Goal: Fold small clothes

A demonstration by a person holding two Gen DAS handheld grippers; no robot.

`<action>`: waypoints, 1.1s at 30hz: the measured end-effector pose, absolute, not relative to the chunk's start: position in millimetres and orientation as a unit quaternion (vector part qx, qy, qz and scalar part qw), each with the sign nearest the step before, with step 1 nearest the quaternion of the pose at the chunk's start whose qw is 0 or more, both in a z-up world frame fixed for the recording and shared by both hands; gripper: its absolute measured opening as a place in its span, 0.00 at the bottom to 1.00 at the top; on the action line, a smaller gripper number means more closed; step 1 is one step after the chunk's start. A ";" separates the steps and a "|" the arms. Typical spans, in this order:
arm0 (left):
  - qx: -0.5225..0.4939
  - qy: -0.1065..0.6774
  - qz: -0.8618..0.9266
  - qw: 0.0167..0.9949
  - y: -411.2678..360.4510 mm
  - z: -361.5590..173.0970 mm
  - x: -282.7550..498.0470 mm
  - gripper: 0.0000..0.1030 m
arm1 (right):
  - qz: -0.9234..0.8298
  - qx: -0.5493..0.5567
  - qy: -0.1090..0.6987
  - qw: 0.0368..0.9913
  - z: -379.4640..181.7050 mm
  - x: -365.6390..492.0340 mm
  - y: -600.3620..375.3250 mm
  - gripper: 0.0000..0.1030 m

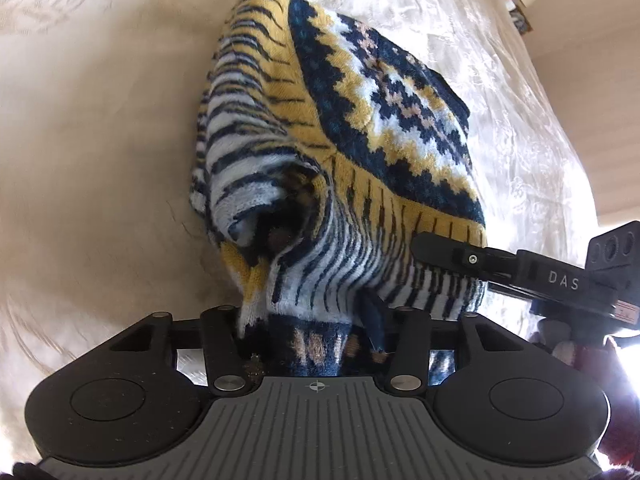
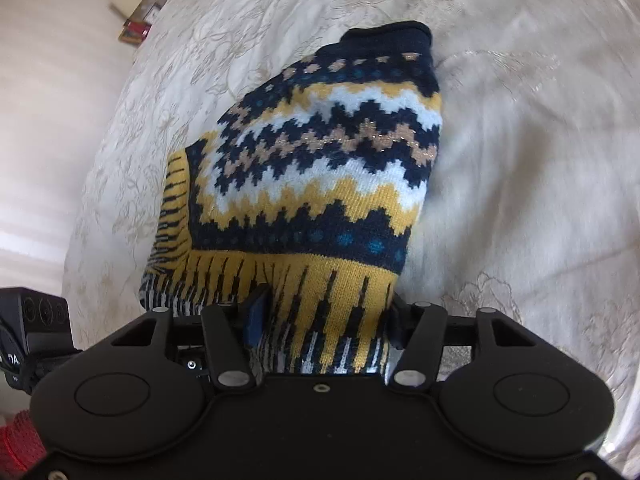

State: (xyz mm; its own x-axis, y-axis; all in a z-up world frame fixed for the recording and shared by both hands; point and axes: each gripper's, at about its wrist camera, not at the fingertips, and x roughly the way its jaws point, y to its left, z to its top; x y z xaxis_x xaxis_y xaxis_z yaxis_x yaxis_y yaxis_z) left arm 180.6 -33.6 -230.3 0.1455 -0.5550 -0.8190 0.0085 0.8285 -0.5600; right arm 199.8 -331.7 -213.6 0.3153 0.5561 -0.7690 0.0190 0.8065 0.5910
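Note:
A small knitted sweater (image 1: 380, 92) in navy, yellow, pale blue and tan zigzags lies on a cream bedspread, partly turned so its striped inside shows. My left gripper (image 1: 316, 332) is shut on a bunched lower edge of it, and the cloth fills the gap between the fingers. In the right wrist view the same sweater (image 2: 320, 152) runs away from me, navy collar farthest. My right gripper (image 2: 324, 332) is shut on the yellow striped hem. One black finger (image 1: 440, 250) of the right gripper shows in the left wrist view, lying across that hem.
The embroidered cream bedspread (image 2: 520, 160) spreads out on all sides of the sweater. Past the bed's edge, a pale floor holds a box and some small items (image 2: 136, 28). A red knitted sleeve (image 2: 20, 440) shows beside the left gripper's body (image 2: 36, 328).

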 end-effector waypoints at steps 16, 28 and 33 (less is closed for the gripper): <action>-0.093 0.578 -0.178 0.791 -54.8 -182.4 126.2 0.69 | 0.151 0.075 0.531 0.830 -152.8 167.3 -339.4 0.99; 0.016 0.495 -0.136 0.858 -48.7 -101.5 109.7 0.99 | 0.056 0.066 0.431 0.898 -95.9 104.8 -306.4 0.99; 0.047 0.467 -0.127 0.874 -60.1 -71.7 99.8 0.98 | 0.056 0.080 0.410 0.907 -75.9 86.1 -297.4 0.99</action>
